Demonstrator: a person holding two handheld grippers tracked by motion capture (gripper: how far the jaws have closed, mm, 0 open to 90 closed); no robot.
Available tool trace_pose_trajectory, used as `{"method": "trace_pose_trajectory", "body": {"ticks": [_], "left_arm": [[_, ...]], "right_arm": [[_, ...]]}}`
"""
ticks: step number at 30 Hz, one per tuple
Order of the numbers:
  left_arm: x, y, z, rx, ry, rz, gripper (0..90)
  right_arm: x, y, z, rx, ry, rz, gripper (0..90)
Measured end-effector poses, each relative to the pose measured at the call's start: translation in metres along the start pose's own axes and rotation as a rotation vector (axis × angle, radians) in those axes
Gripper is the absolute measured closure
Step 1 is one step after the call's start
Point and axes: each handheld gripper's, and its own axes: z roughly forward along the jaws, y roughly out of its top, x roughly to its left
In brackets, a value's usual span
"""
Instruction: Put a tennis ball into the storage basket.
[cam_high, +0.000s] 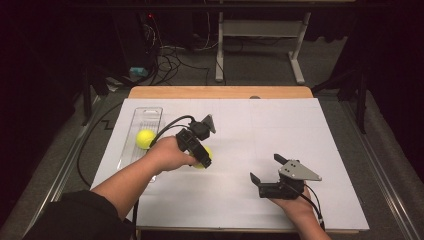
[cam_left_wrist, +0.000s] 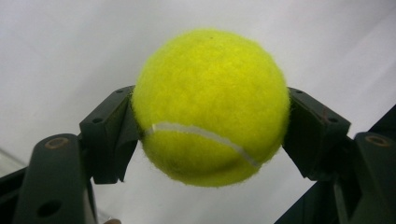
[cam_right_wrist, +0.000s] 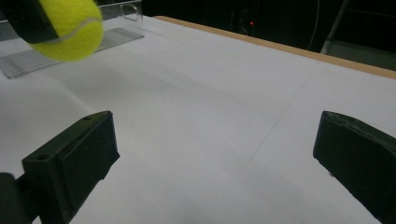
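- A wooden table (cam_high: 220, 92) covered by a large white sheet (cam_high: 280, 130), its light wood edge showing at the far side
- Grey carpeted floor (cam_high: 250, 70) beyond the table
- A white metal desk frame (cam_high: 260, 30) on the floor behind
- Tangled black cables (cam_high: 170, 62) on the floor
- Dark, dimly lit surroundings

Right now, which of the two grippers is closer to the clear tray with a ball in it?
Left. The left gripper, clamping a second tennis ball, sits just beside the clear tray. The right gripper, jaws open, rests far across the white table.
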Motion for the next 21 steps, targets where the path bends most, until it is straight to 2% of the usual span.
{"method": "trace_pose_trajectory", "body": {"ticks": [12, 21], "left_arm": [[0.037, -0.03, -0.016, -0.016, 0.036, -0.088, 26.5], [0.07, -0.059, -0.033, -0.021, 0.08, -0.174, 26.5]], "right_arm": [[-0.025, -0.012, -0.023, 0.0, -0.065, 0.03, 0.0], [-0.036, -0.021, -0.043, 0.003, -0.095, 0.043, 0.0]]}}
